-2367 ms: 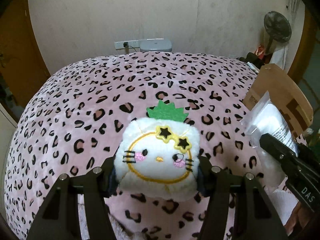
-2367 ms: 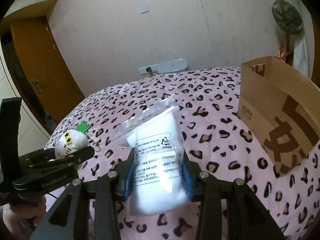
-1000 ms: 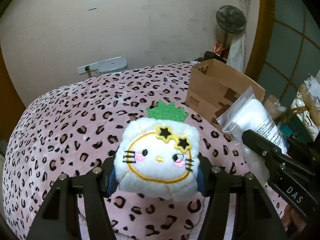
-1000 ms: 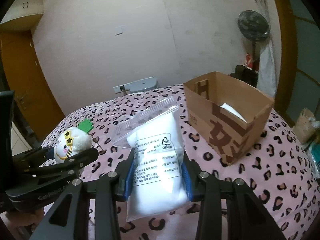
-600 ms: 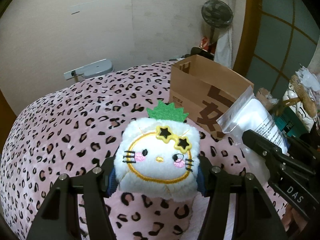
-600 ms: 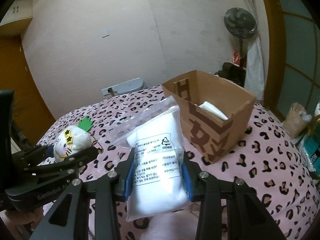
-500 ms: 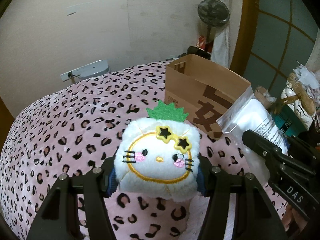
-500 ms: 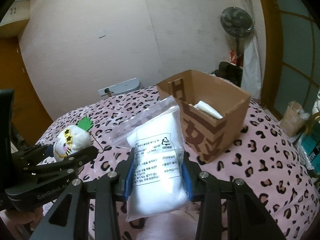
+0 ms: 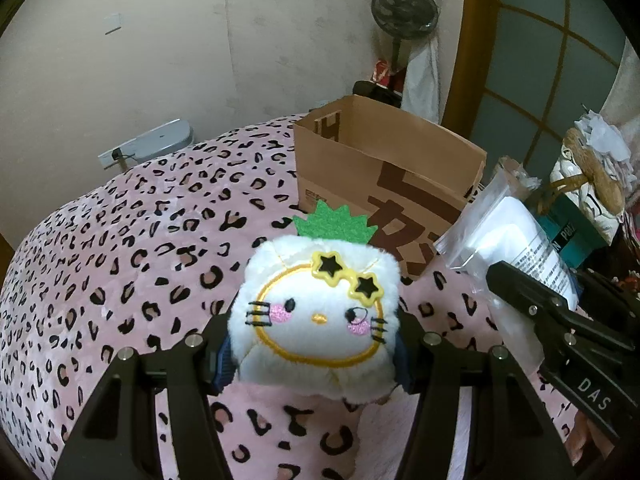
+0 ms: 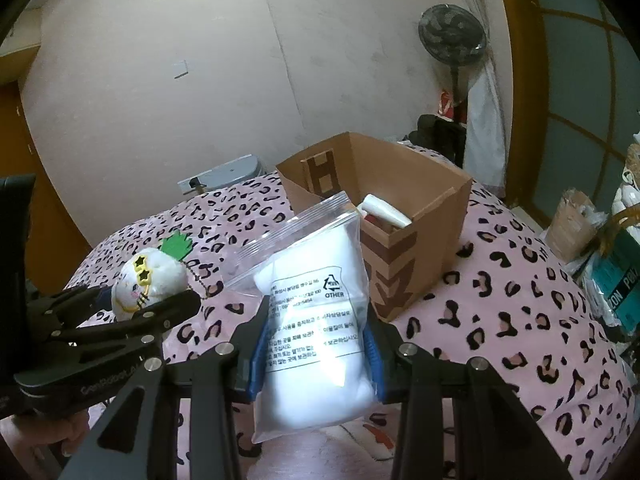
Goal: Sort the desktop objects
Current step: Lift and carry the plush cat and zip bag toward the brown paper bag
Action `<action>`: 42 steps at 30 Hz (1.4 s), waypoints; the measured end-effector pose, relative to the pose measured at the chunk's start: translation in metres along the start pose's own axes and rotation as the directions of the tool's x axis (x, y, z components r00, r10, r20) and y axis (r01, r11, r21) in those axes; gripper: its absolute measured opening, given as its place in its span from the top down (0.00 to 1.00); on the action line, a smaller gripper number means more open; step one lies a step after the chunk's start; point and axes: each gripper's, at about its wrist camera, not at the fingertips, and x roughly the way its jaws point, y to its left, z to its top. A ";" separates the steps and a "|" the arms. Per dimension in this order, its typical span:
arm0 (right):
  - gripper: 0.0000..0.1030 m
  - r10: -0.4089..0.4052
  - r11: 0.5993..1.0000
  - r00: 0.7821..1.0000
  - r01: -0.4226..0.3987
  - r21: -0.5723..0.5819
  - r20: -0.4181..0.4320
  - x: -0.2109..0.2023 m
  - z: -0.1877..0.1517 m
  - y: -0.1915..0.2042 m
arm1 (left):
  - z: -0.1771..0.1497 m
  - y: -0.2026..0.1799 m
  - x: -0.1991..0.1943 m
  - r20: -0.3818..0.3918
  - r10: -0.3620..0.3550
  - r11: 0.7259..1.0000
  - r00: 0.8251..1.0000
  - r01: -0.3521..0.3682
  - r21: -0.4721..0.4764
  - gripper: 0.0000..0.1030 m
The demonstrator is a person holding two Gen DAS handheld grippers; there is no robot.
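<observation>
My left gripper [image 9: 314,354] is shut on a white plush toy [image 9: 316,312] with a cat face, yellow star glasses and a green felt crown; it hangs above the pink leopard-print cover [image 9: 140,272]. In the right wrist view the same plush toy [image 10: 150,278] and left gripper [image 10: 132,312] sit at the lower left. My right gripper [image 10: 316,350] is shut on a clear zip bag [image 10: 316,316] of white filling with printed text. An open brown cardboard box [image 10: 400,216] stands just behind the bag, with a white tube [image 10: 384,210] inside. In the left wrist view, the zip bag [image 9: 516,240] shows at the right beside the box [image 9: 384,176].
A grey device [image 10: 224,174] lies at the cover's far edge by the wall. A standing fan [image 10: 452,40], dark bags and a sliding door are behind the box. To the right, off the cover, stand a teal package [image 10: 622,280] and a crumpled paper bag [image 10: 570,220].
Both grippers have moved toward the cardboard box with their loads; the box now looms larger and nearer the middle of both views. Neither grip has altered.
</observation>
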 end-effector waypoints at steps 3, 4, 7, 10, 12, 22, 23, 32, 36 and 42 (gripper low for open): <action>0.61 -0.009 1.000 1.000 0.009 0.007 0.000 0.001 0.000 -0.005 | 0.003 -0.004 0.005 -0.005 -0.008 1.000 1.000 0.008 0.009 0.41; 0.61 -0.010 1.000 1.000 0.010 0.009 -0.001 0.001 0.001 -0.006 | 0.004 -0.006 0.007 -0.007 -0.010 1.000 1.000 0.011 0.013 0.41; 0.61 -0.020 1.000 1.000 0.020 0.018 -0.001 0.001 0.001 -0.012 | 0.007 -0.012 0.012 -0.014 -0.020 0.999 1.000 0.021 0.025 0.41; 0.61 -0.030 0.999 1.000 0.030 0.029 0.000 0.002 0.001 -0.018 | 0.010 -0.019 0.016 -0.017 -0.028 0.999 0.999 0.029 0.040 0.41; 0.61 -0.037 0.999 0.999 0.037 0.034 -0.002 0.002 0.001 -0.022 | 0.012 -0.023 0.019 -0.017 -0.033 0.998 0.999 0.034 0.049 0.41; 0.61 -0.068 0.995 0.998 0.068 0.067 0.007 0.002 0.002 -0.043 | 0.019 -0.044 0.032 -0.014 -0.075 0.991 0.997 0.076 0.113 0.41; 0.61 -0.071 0.995 0.997 0.070 0.070 0.008 0.002 0.002 -0.044 | 0.019 -0.045 0.033 -0.014 -0.081 0.990 0.997 0.082 0.116 0.41; 0.61 -0.085 0.993 0.996 0.083 0.080 0.018 0.003 0.008 -0.051 | 0.024 -0.051 0.043 -0.029 -0.113 0.985 0.993 0.116 0.131 0.41; 0.61 -0.079 0.994 0.997 0.078 0.080 0.015 0.005 0.012 -0.053 | 0.031 -0.053 0.045 -0.032 -0.130 0.982 0.991 0.133 0.138 0.41; 0.61 -0.085 0.994 0.996 0.083 0.073 0.031 0.006 0.020 -0.053 | 0.046 -0.055 0.047 -0.028 -0.157 0.976 0.987 0.159 0.150 0.41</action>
